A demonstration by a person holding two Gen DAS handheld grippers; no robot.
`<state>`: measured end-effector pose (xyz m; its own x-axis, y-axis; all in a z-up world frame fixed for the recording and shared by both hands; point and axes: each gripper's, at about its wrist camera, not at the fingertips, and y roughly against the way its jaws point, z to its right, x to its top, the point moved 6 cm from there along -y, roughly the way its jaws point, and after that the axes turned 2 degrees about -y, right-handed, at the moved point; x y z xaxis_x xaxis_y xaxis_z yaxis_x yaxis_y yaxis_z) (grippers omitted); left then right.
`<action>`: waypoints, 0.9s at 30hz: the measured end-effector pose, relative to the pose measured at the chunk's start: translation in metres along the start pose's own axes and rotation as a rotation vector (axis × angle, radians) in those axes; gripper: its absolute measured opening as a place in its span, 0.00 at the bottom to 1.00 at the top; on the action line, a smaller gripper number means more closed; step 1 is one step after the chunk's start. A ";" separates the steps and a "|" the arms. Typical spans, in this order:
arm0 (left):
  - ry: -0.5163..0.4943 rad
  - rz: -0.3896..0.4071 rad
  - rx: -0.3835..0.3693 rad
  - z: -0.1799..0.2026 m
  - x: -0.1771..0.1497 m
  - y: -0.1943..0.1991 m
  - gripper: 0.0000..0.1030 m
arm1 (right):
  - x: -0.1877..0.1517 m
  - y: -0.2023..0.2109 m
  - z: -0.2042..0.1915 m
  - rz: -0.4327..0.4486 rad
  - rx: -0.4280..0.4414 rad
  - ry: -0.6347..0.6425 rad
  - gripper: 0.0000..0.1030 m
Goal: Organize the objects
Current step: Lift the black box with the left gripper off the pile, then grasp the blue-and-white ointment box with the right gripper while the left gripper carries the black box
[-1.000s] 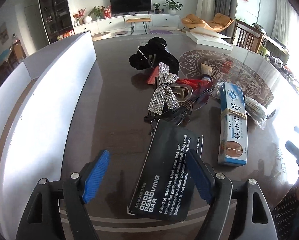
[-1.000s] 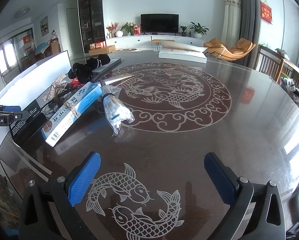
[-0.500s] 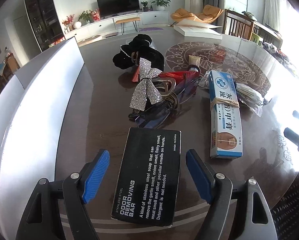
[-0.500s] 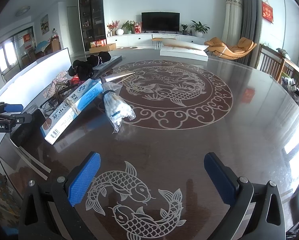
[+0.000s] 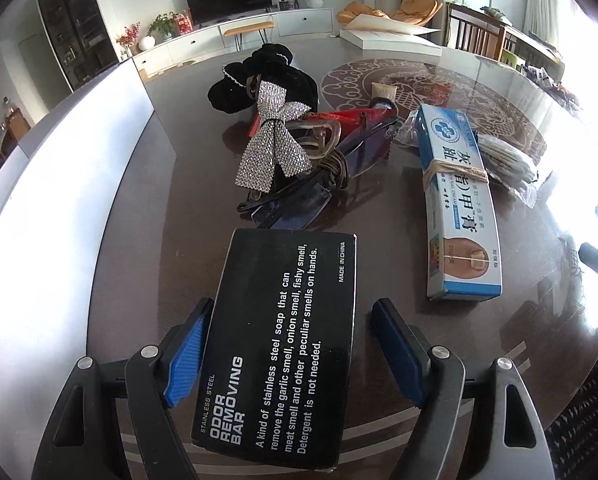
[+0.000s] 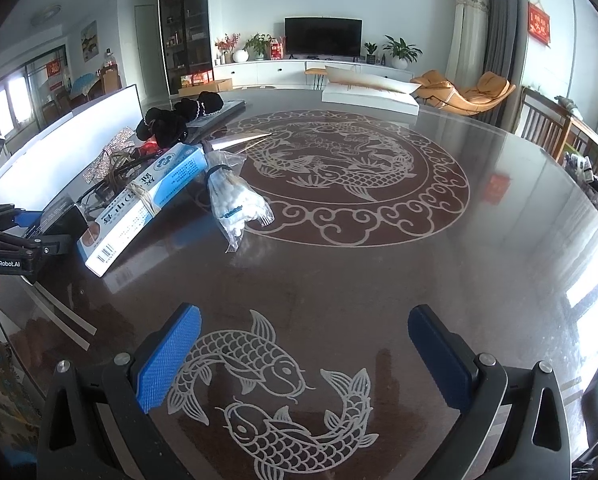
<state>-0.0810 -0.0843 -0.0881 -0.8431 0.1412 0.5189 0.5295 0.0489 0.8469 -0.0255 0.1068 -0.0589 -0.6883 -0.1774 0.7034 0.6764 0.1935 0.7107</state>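
A clear plastic bag point(image 6: 235, 204) holds a bundle of white cotton swabs, and it lies beside one long blue-and-white carton point(image 5: 457, 196) bound with rubber bands. One flat black box point(image 5: 283, 344) printed with white lettering lies near the surface's point(image 6: 419, 264) near edge, between the left gripper's point(image 5: 295, 354) wide jaws; its left pad looks to touch the box, the right stands clear. Beyond sit a sequined silver bow point(image 5: 273, 138), folded glasses and black plush. The right gripper point(image 6: 303, 360) hangs with jaws wide and empty over two etched fish.
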 end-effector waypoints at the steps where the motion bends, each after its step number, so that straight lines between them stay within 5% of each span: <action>1: 0.008 0.014 -0.001 -0.001 0.000 0.000 0.79 | 0.000 0.000 0.000 -0.001 0.001 -0.002 1.00; 7: 0.054 0.023 0.001 -0.010 -0.001 -0.005 1.00 | -0.004 -0.004 -0.004 -0.039 0.011 -0.020 1.00; 16: 0.096 0.004 -0.034 -0.016 -0.003 -0.010 1.00 | 0.029 -0.016 -0.058 -0.190 0.194 -0.215 1.00; 18: 0.101 0.031 -0.013 -0.018 -0.003 -0.007 0.87 | 0.044 -0.033 -0.079 -0.231 0.238 -0.262 1.00; 19: 0.110 0.051 -0.041 -0.017 -0.003 -0.003 0.64 | 0.050 -0.040 -0.087 -0.242 0.250 -0.277 1.00; 20: 0.099 0.057 -0.031 -0.017 -0.002 0.000 0.56 | 0.058 -0.050 -0.096 -0.257 0.252 -0.287 1.00; 24: 0.125 0.081 -0.016 -0.018 -0.009 0.006 0.56 | 0.072 -0.090 -0.125 -0.329 0.172 -0.245 1.00; 25: 0.135 0.082 -0.017 -0.019 -0.011 0.008 0.56 | 0.074 -0.092 -0.128 -0.315 0.139 -0.209 0.97; 27: 0.147 0.092 -0.025 -0.020 -0.016 0.016 0.56 | 0.077 -0.088 -0.131 -0.282 0.145 -0.183 0.53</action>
<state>-0.0607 -0.1059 -0.0810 -0.7966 -0.0021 0.6045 0.6044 0.0175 0.7965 -0.1037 -0.0502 -0.0661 -0.8869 -0.0700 0.4566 0.4180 0.2990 0.8578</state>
